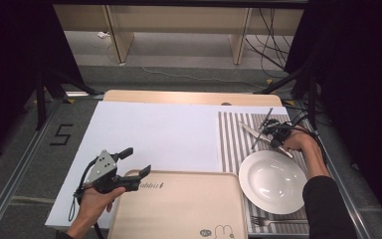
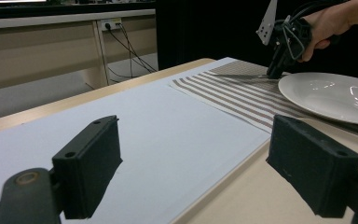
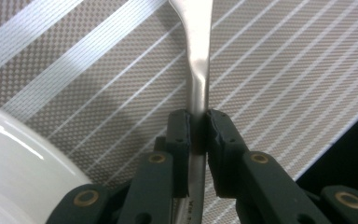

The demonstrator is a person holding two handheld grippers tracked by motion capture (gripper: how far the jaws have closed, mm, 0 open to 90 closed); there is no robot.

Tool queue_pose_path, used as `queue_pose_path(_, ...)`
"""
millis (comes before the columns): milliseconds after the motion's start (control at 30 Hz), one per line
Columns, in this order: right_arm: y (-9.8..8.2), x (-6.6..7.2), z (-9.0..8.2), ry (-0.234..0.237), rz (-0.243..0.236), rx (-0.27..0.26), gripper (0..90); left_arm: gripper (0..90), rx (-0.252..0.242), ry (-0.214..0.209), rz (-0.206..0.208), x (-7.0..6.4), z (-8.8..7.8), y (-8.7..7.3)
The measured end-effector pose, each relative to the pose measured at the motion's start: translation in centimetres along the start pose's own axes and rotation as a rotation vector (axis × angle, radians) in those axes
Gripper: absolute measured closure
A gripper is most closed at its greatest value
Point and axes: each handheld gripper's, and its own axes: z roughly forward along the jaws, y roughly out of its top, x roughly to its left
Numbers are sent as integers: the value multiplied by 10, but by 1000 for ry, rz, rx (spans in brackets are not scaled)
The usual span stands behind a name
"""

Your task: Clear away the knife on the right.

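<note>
Steel knife (image 3: 198, 70) clamped at its handle in the right tool (image 3: 198, 130), lying on the striped mat (image 1: 231, 137) at about 1 o'clock from the white plate (image 1: 273, 181), long axis running 10 to 4. Fork (image 1: 273, 220) at plate's 6 o'clock. Left tool (image 1: 132, 167) open, empty, over the tan tray (image 1: 179, 209) rim, well apart.

Overhead light is glaring off the white plate (image 1: 272, 181); beyond it the room is lying dim, and nearby jaws are blurring.
</note>
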Motion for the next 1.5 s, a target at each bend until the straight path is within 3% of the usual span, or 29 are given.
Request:
queue_pose_path(267,-6,-8,-11,-30,47,-50,803,164,0,-2,-5,-1,1,0)
queue_pose_path(333,-6,-9,-14,-16,85,-63,803,164,0,-2,-3,-1,1,0)
queue_pose_path(567,-7,-16,-31,48,197,-195,803,164,2,0,-5,0,0,0)
queue_pose_path(733,-8,-17,-43,86,271,-245,803,164,-1,1,-3,0,0,0)
queue_pose_path(800,-9,-17,-47,85,273,-260,803,164,0,1,-5,0,0,0)
queue_pose_path(833,-10,-19,-47,81,250,-276,803,164,1,1,-4,0,0,0)
queue_pose_path(867,-10,-17,-49,95,276,-286,803,164,1,1,-4,0,0,0)
queue_pose_path(967,-11,-17,-55,108,284,-323,803,164,2,2,-4,0,0,0)
queue_pose_path(1200,-19,-5,-66,154,294,-435,803,164,1,3,-8,1,0,0)
queue_pose_path(1300,-23,2,-71,202,333,-473,803,164,2,3,-7,1,0,-1)
queue_pose_path(1333,-24,3,-71,203,314,-497,803,164,-6,0,-10,1,1,-1)
queue_pose_path(1467,-26,16,-76,226,332,-556,803,164,-7,2,-12,1,1,-1)
queue_pose_path(1500,-27,20,-80,257,351,-549,804,164,1,9,-8,1,0,0)
